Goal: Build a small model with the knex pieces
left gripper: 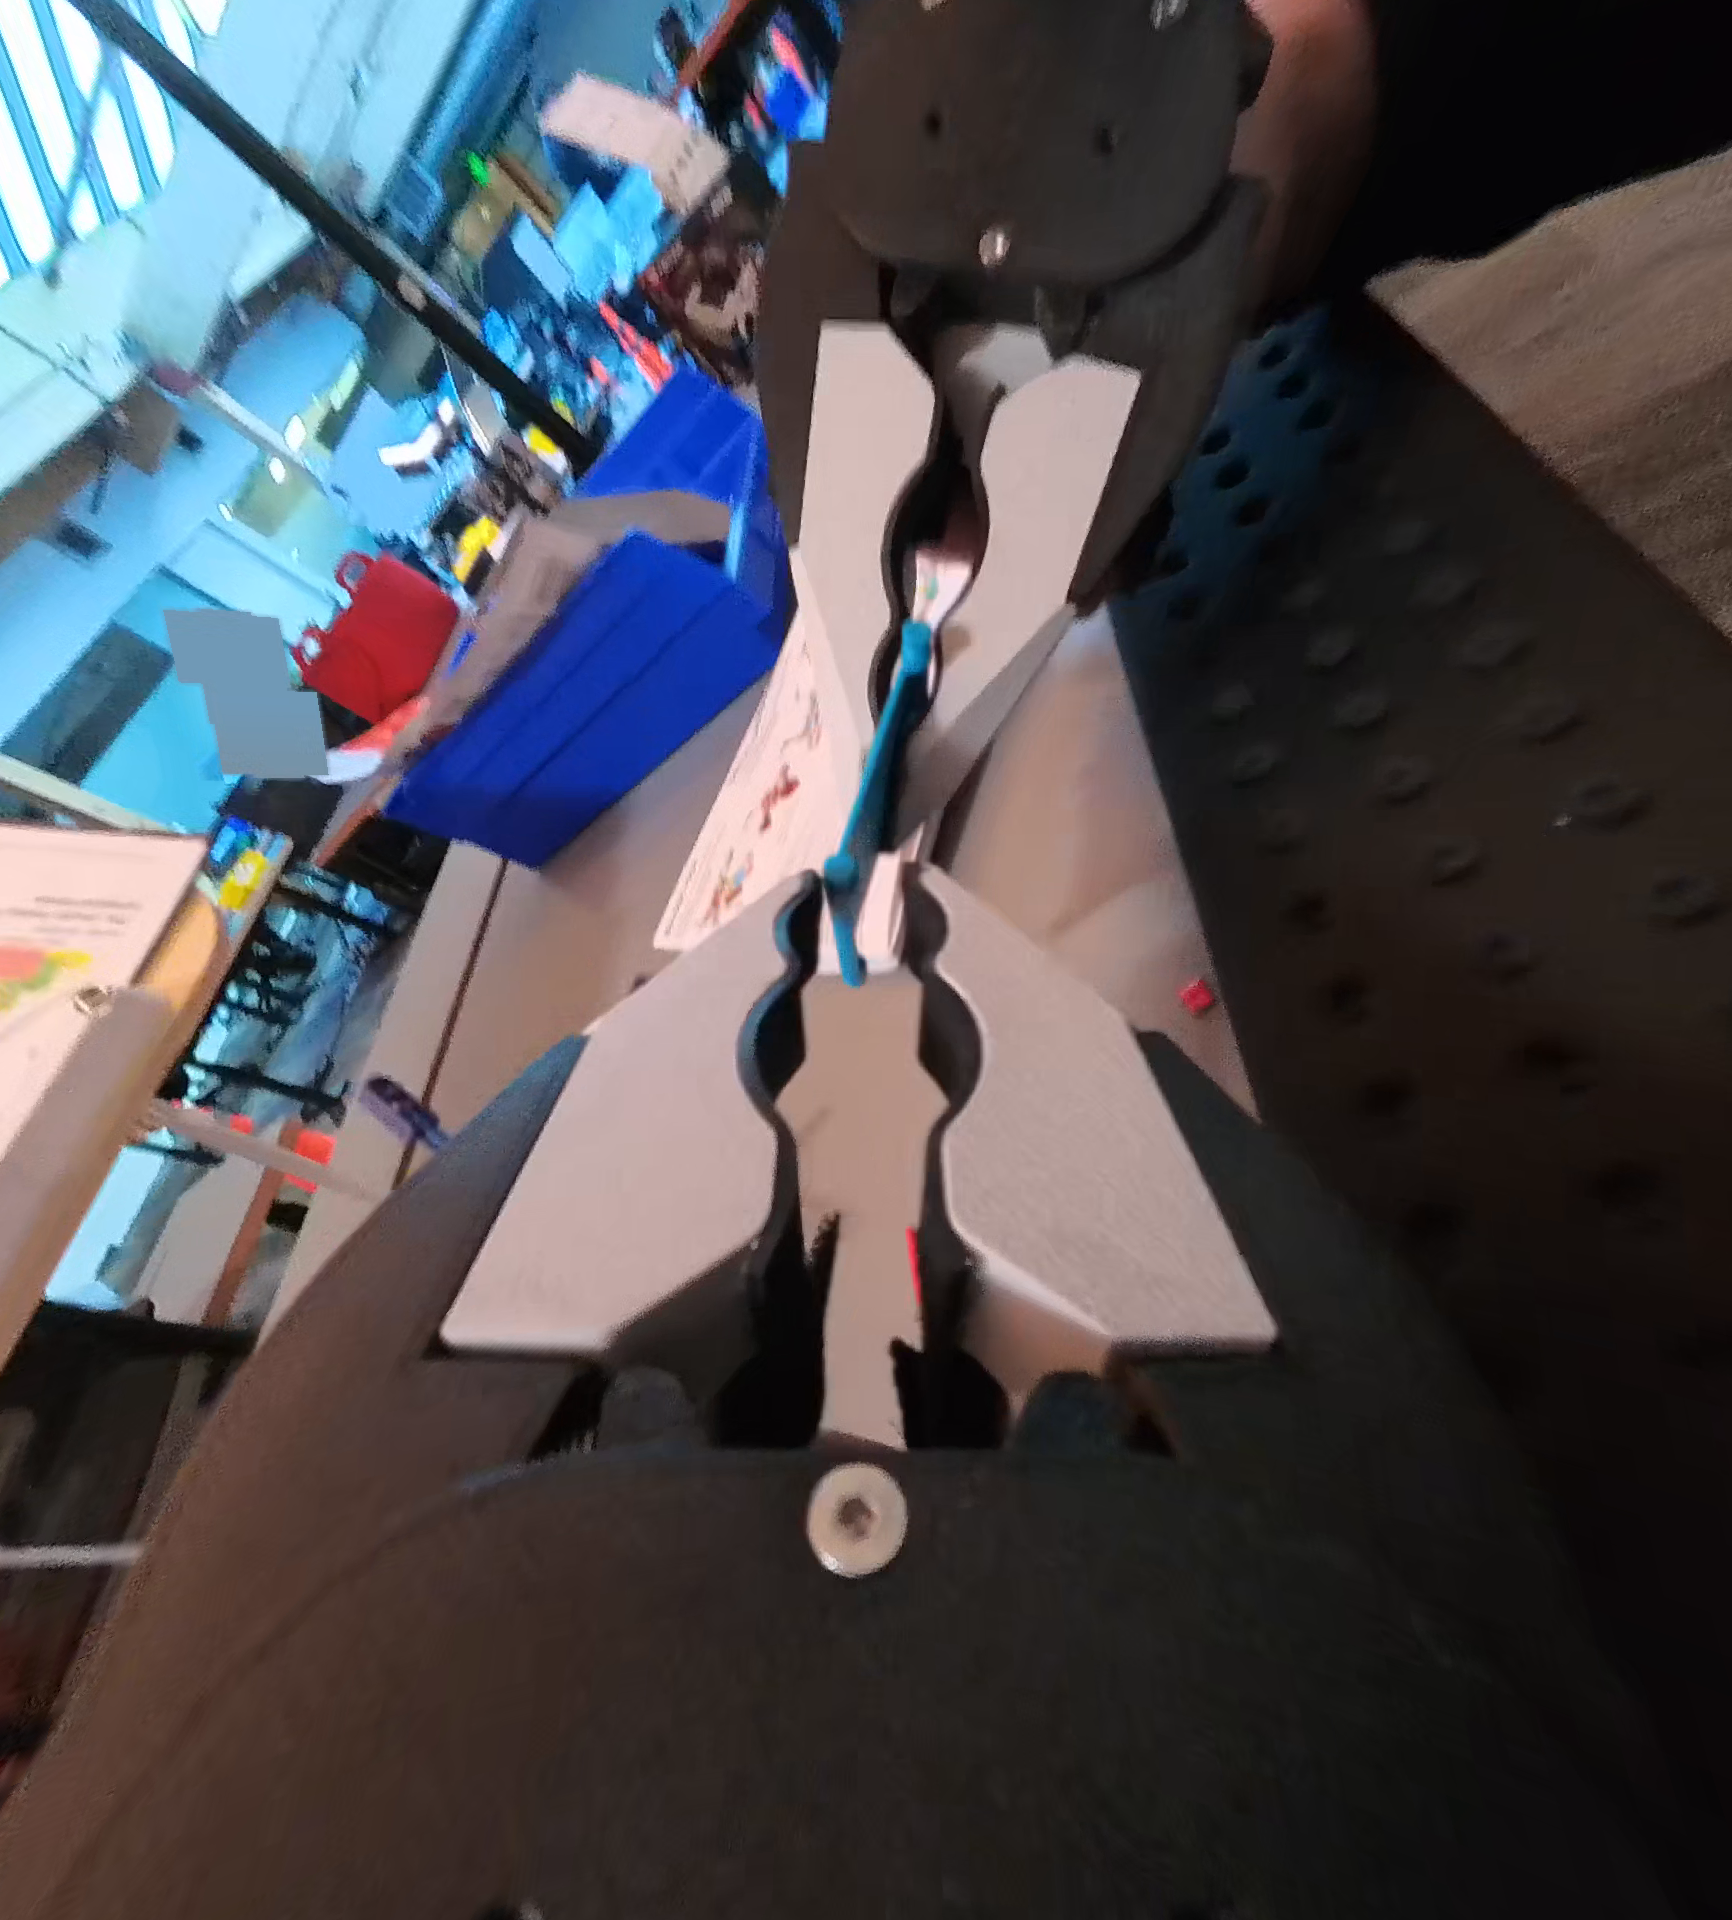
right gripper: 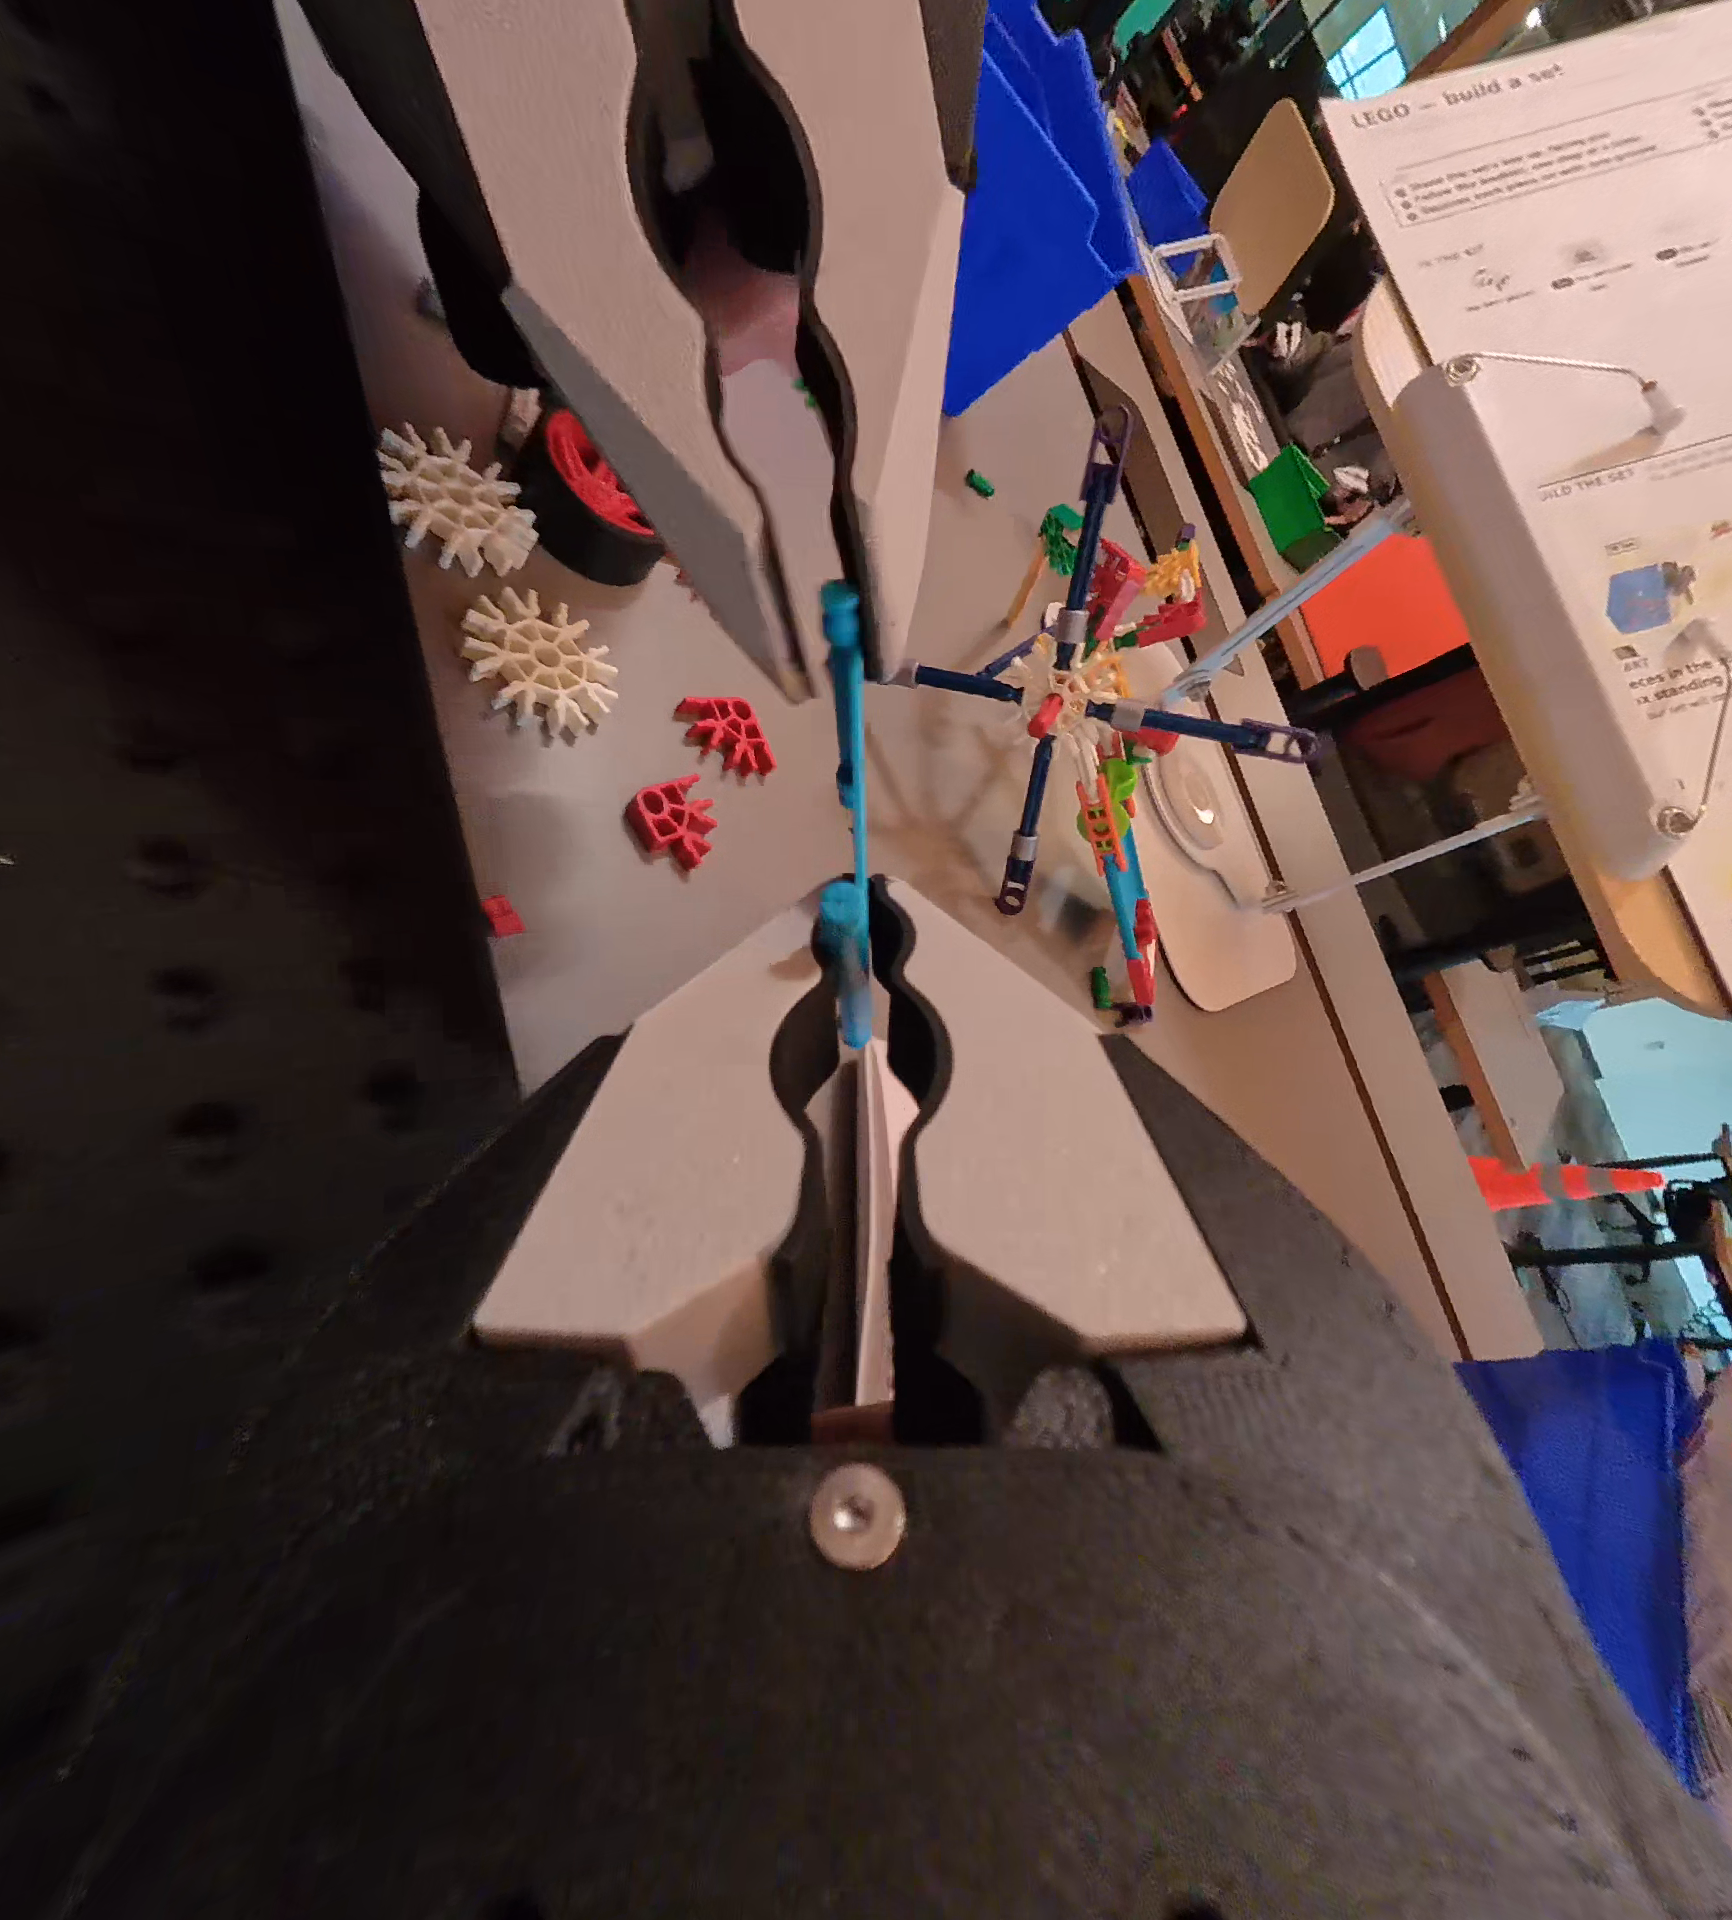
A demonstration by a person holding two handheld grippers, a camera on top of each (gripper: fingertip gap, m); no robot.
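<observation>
My left gripper (left gripper: 857, 935) and right gripper (right gripper: 857, 935) each pinch one end of the blue rod (right gripper: 849, 748); toward 12 o'clock, its far end hides between the opposite fingers.

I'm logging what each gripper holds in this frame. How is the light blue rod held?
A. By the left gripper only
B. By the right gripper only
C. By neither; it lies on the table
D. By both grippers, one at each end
D: in both wrist views the light blue rod spans between the two grippers, with the right gripper shut on one end and the left gripper shut on the other.
</observation>
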